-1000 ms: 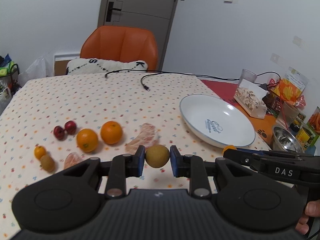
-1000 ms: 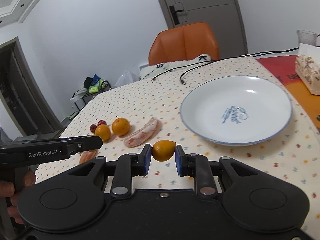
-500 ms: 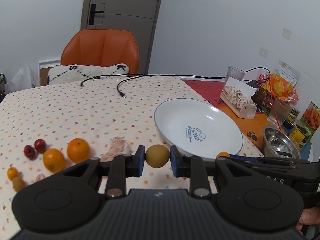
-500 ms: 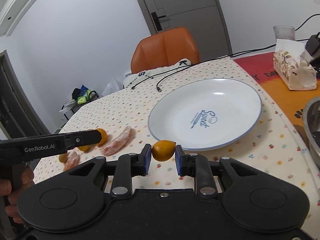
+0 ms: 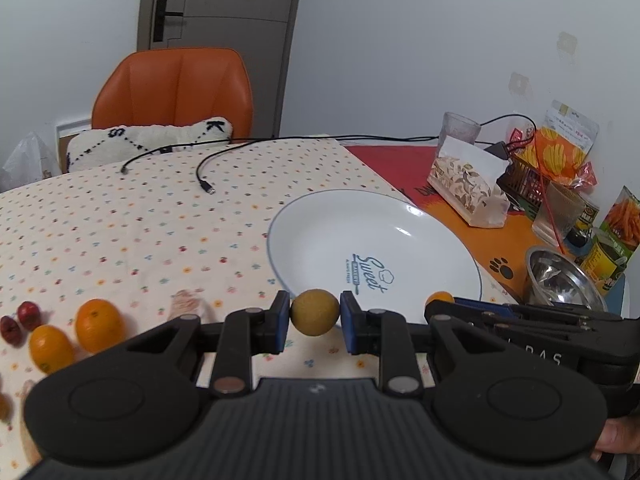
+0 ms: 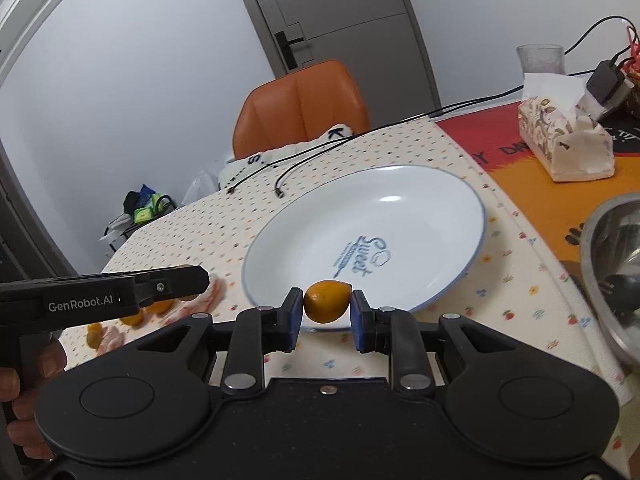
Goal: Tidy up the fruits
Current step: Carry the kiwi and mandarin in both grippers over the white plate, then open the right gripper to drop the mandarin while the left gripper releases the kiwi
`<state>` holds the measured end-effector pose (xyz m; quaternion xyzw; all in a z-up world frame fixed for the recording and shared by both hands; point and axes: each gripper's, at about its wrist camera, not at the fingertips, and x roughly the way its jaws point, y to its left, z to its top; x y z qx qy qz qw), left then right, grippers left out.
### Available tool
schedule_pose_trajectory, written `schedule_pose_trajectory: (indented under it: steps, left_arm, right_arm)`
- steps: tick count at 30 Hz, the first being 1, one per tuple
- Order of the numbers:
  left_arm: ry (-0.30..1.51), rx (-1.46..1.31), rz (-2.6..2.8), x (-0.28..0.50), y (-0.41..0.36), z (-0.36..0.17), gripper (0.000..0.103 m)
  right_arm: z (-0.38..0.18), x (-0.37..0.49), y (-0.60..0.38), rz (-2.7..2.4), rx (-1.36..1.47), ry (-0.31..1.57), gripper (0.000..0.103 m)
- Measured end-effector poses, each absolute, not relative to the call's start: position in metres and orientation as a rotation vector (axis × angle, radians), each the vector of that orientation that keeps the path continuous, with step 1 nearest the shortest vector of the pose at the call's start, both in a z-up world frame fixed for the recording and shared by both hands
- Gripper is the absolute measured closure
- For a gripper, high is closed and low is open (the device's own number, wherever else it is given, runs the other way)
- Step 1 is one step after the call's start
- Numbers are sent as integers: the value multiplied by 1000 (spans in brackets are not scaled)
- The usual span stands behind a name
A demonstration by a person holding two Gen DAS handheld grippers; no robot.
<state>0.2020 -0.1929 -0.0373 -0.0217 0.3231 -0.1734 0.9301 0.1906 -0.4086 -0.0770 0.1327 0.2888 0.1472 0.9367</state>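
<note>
While both tools hung just short of the white round plate w/ blue rim (image 5: 276,216), left tool (image 5: 315,312) clamped a round tan-brown fruit (image 5: 314,312) at frame centre; right tool (image 6: 327,307) clamped a small orange oval fruit (image 6: 327,307). Best: carry each over the plate's centre, lower close, then release gently so neither rolled off.

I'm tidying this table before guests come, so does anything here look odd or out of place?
Yes, mildly. Two loose cable ends trail across the dotted tablecloth toward the white plate, beside the food area. Pale peeled fruit segments lie bare on the cloth. Nothing looks spilled or broken.
</note>
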Motion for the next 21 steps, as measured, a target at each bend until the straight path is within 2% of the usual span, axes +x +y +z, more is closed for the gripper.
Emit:
schedule_pose_trajectory:
  steps: [6, 10, 21]
  left_arm:
    - [675, -31, -369, 214, -208, -43, 78]
    - [687, -24, -376, 220, -215, -48, 78]
    - [686, -26, -369, 224, -221, -48, 77]
  right_arm:
    - [-79, 200, -414, 286, 259, 591, 79]
    - [-79, 201, -415, 282, 251, 584, 74]
    - [-78, 192, -423, 273, 274, 573, 74]
